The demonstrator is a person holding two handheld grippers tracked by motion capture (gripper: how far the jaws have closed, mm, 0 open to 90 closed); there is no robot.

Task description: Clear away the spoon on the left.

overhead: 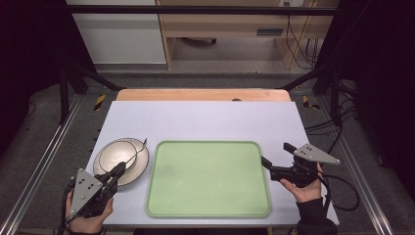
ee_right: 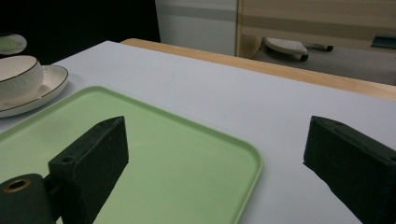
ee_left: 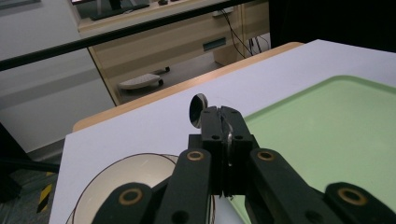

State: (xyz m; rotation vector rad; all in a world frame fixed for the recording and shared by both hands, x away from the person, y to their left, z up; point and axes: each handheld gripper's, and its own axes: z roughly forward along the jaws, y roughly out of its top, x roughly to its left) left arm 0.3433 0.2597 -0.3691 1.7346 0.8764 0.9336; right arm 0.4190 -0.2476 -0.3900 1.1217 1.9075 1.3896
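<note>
A white bowl with a dark rim stands on a matching plate at the table's left. My left gripper is over the plate's near edge, shut on the handle of a metal spoon that slants up over the bowl. In the left gripper view the spoon sticks out past the closed gripper, above the bowl. A green tray lies bare in the middle. My right gripper hovers open at the tray's right edge, holding nothing; the right gripper frames the tray's corner.
The table has a white top with a wooden strip along its far edge. Black frame bars and cables flank both sides. In the right gripper view the bowl and plate sit far left.
</note>
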